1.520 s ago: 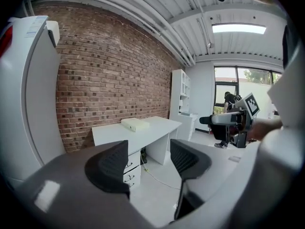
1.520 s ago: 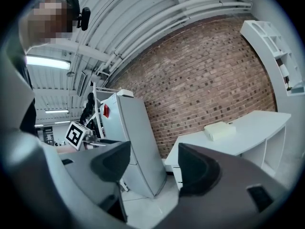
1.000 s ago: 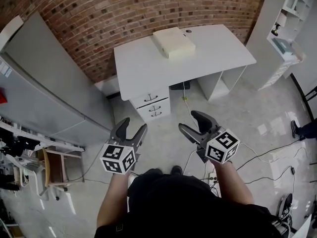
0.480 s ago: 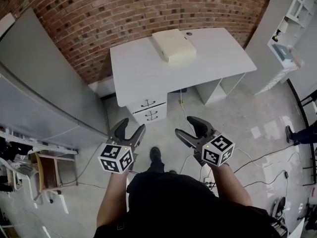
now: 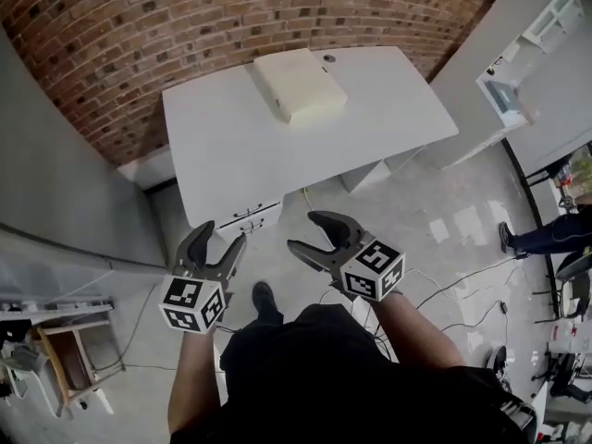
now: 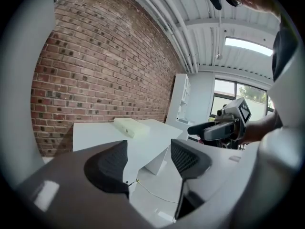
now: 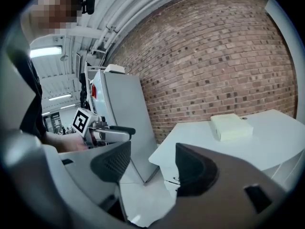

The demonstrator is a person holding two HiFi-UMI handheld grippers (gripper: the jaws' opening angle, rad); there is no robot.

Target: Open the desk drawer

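Drawer (image 5: pixel 248 220): shut, just below centre of the head view, tucked under the front edge of the white surface (image 5: pixel 277 141). Only a thin strip of its front and dark handles shows. The overhang hides the rest, so the number of drawers in the stack is unclear.

Left gripper (image 5: pixel 215 248): jaws wide apart, nothing between them, touching nothing. It is held in the air just below and left of the drawer in the frame, with the jaws pointing up-frame. Its own view shows only the near corner of the surface and pale floor (image 5: pixel 416 211) in the gap.

Right gripper (image 5: pixel 319 239): jaws wide apart, empty. It sits at lower centre, right of the left gripper, and tilts toward the upper left. Its own view catches a small sliver of drawer front between the jaws, well apart from them.

Both forearms are bare and run up from the bottom edge, slightly splayed. The hands are hidden behind the marker cubes. The person's dark-clad body fills the bottom centre, with one dark shoe (image 5: pixel 264 296) on the floor between the grippers.

A cream box (image 5: pixel 298 84) lies flat on the far part of the surface, near the brick wall (image 5: pixel 185 26). A grey panel (image 5: pixel 55 183) runs along the left edge. A white shelf unit (image 5: pixel 523 54) stands at the upper right, its contents too small to read.
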